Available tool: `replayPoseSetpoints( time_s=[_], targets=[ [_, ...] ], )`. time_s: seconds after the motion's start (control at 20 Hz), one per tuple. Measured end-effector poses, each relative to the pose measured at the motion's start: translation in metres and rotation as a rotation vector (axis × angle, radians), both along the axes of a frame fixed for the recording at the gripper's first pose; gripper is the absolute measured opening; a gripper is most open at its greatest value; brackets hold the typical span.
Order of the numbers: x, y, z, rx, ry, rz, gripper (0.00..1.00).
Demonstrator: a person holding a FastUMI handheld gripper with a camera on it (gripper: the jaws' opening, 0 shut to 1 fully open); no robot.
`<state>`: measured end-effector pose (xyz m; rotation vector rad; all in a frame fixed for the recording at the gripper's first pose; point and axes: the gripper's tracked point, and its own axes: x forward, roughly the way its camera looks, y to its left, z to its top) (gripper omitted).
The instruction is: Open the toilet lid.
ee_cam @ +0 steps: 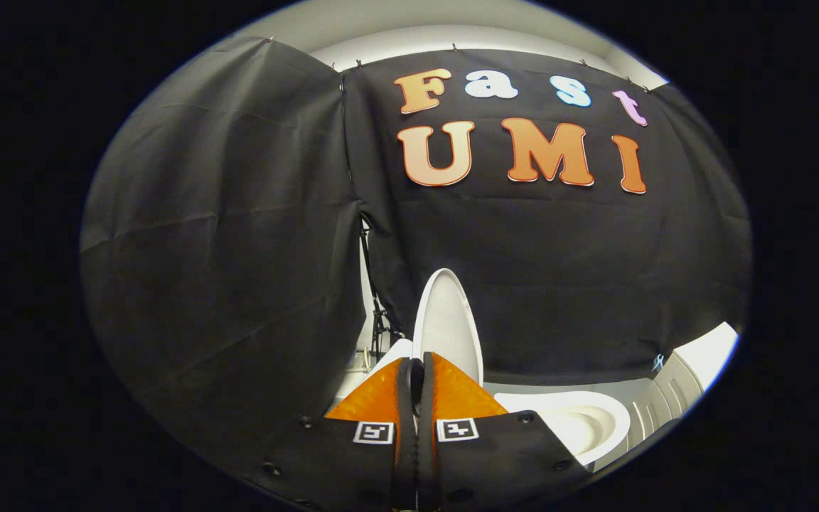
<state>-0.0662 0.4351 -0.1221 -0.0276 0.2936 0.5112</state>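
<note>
Black cloth booth wall behind everything, white wall above it.

Claw (415, 370): the 2 fingers are pressed together, no visible gap, tips ending at the near edge of the toilet lid (447, 323). Can't tell if a thin bit of lid rim is pinched between the tips; it reads as clenched on nothing, resting against or just under the lid edge.

Toilet lid: already raised, standing nearly upright, just beyond the fingertips and slightly right of them. Seen edge-on, underside facing right.

Toilet bowl (584, 419): open, to the right of the fingers and below the lid, rim and inside exposed. White ribbed panel (669, 398) further right, likely a cabinet or heater; unclear.

Black stand (379, 320) in the gap between cloth panels, left of the lid.

My read: task is almost done, the step in hand is seating the lid.
- Push until the lid tips past vertical and leans back on its own.
- Keep contact on the lid edge, push slow, no flick, or it bounces forward.
- Back off straight along the fingers so the tips don't drag the lid down.
</note>
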Motion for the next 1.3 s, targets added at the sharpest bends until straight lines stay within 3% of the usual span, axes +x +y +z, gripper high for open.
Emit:
replayPoseSetpoints(
  time_s=[0.25, 0.4, 0.55, 0.7, 0.9, 1.3],
  targets=[
    [0.002, -0.012, 0.005, -0.086, -0.071, -0.028, 0.09],
    [0.003, -0.028, 0.012, -0.057, -0.084, -0.045, 0.23],
    [0.006, -0.041, 0.027, -0.034, -0.106, -0.055, 0.53],
    [0.007, -0.048, 0.037, -0.010, -0.118, -0.044, 0.77],
    [0.007, -0.064, 0.065, 0.062, -0.140, -0.049, 0.98],
    [0.026, -0.131, 0.107, 0.120, -0.169, -0.133, 0.99]
  ],
)
